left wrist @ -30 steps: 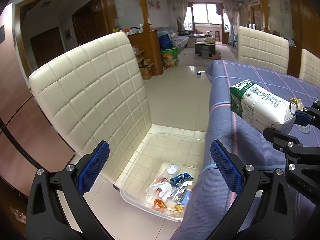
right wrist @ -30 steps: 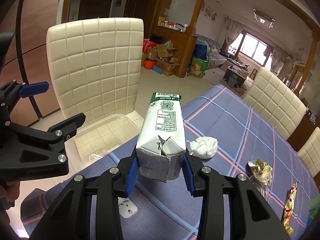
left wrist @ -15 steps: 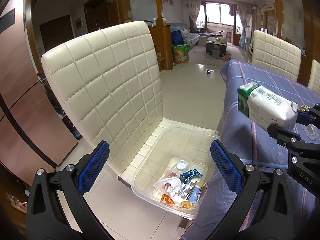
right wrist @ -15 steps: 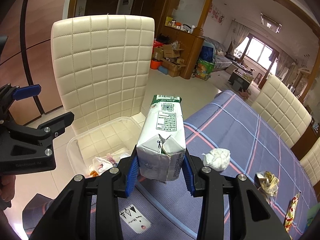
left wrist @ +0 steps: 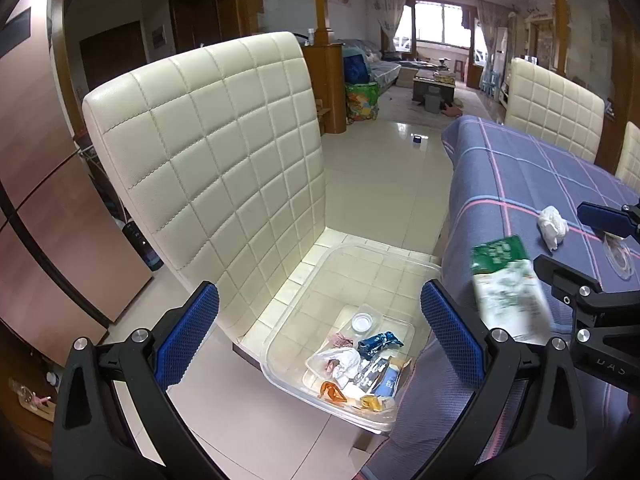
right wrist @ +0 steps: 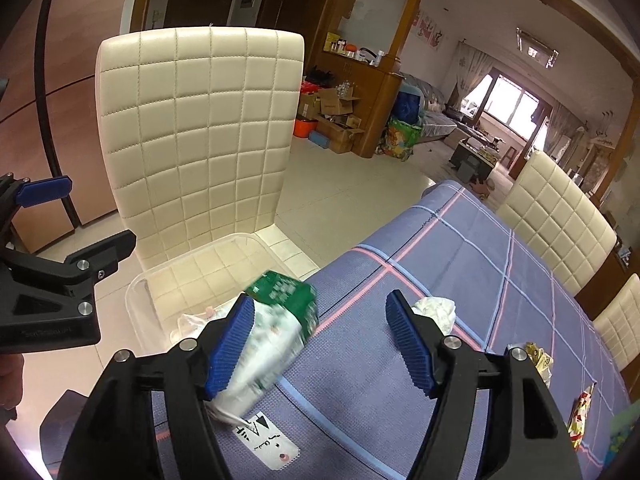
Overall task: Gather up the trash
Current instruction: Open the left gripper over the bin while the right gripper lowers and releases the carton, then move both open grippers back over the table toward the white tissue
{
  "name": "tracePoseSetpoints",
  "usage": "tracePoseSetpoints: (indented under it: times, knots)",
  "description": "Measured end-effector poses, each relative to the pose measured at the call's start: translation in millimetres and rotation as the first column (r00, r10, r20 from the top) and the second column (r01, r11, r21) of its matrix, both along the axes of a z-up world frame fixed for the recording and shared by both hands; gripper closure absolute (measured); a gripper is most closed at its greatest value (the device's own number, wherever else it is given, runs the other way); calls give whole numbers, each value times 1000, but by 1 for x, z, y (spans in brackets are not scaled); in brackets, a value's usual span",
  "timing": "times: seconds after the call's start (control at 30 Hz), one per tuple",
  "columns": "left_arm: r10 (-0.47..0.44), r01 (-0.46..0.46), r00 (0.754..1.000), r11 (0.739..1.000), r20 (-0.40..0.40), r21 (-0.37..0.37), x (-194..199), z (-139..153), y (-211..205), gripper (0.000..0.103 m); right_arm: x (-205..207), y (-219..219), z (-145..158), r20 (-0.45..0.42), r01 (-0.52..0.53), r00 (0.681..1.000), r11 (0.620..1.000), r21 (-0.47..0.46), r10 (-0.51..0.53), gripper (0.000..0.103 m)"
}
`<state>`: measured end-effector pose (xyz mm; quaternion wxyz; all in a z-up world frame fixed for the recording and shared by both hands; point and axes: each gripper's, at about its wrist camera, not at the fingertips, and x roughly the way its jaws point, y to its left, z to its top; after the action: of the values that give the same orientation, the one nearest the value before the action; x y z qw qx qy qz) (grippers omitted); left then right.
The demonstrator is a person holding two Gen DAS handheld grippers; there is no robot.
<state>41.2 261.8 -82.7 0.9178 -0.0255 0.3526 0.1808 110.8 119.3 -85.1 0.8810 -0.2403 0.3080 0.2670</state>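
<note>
Left wrist view showed the left claw [left wrist: 320, 336] spread wide and empty at the bottom of the frame, hanging over a clear plastic bin [left wrist: 384, 256] that sat on the seat of a cream quilted chair [left wrist: 208, 160]. Wrappers, a bottle cap and other scraps lay in the bin's near corner. At the right edge a green-and-white milk carton [left wrist: 506, 288] appeared blurred, loose in the air just beside the edge of the blue plaid tabletop [left wrist: 520, 184], with a crumpled tissue [left wrist: 553, 226] lying farther back on the cloth.

Right wrist view showed the right claw [right wrist: 320, 340] now spread, gripping nothing; the milk carton [right wrist: 272, 336] was smeared with motion at its left finger, tipping toward the bin [right wrist: 200, 276] in the lower left. A tissue [right wrist: 436, 308] and foil wrappers [right wrist: 538, 356] remained on the tabletop [right wrist: 480, 264] at the right.

The risk, as I judge it: the carton sat over the tabletop's edge rather than squarely over the bin, so it could clip the rim or the cloth and fall to the floor, or spill if any liquid was left.

Half a second earlier the right claw was still pinching the carton upright and sharp; since then the jaws had parted and the carton had dropped and tilted. The left claw's view had shifted slightly lower, toward the bin.
</note>
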Motion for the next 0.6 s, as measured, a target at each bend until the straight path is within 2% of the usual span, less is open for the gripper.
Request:
tracePoseSetpoints:
  times: [0.6]
  knots:
    - [-33, 33, 999, 999, -15, 4, 6, 1, -13, 3, 1, -17, -4, -28, 30, 999, 999, 18, -29, 36]
